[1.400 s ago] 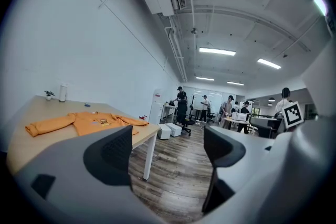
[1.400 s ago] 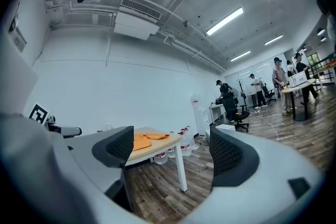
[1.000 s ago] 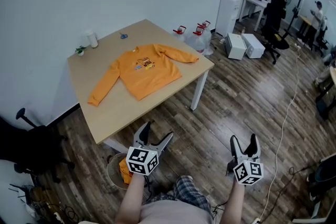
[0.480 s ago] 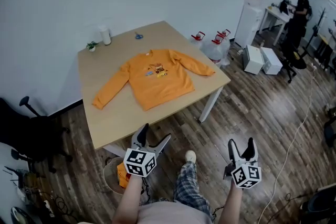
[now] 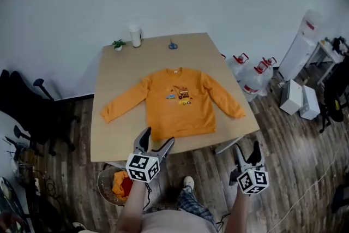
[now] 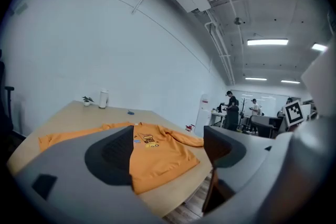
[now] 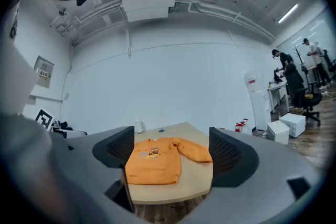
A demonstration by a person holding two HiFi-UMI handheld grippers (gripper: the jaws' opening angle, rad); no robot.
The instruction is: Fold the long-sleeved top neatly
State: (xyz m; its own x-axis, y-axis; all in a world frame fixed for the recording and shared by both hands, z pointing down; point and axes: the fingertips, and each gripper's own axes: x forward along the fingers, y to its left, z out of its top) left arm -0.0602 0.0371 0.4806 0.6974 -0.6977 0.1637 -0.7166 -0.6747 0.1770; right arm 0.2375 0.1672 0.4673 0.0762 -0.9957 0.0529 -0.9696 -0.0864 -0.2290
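Two grippers hang over the floor, just before the near edge of the table (image 5: 112, 142), and touch nothing. The left gripper (image 5: 158, 136) has its two jaws wide apart with nothing between them. The right gripper (image 5: 246, 147) is also spread and carries nothing. One orange long-sleeved top (image 5: 182, 103) lies flat in the middle of the tabletop, front up, hem toward the near edge, its two sleeves spread toward the left and right edges. Along the far edge stand three small things: one white cup (image 5: 134, 36), one little plant (image 5: 118, 44) and one blue object (image 5: 173, 45). One basket (image 5: 104, 185) with orange cloth sits on the floor below the near left corner.
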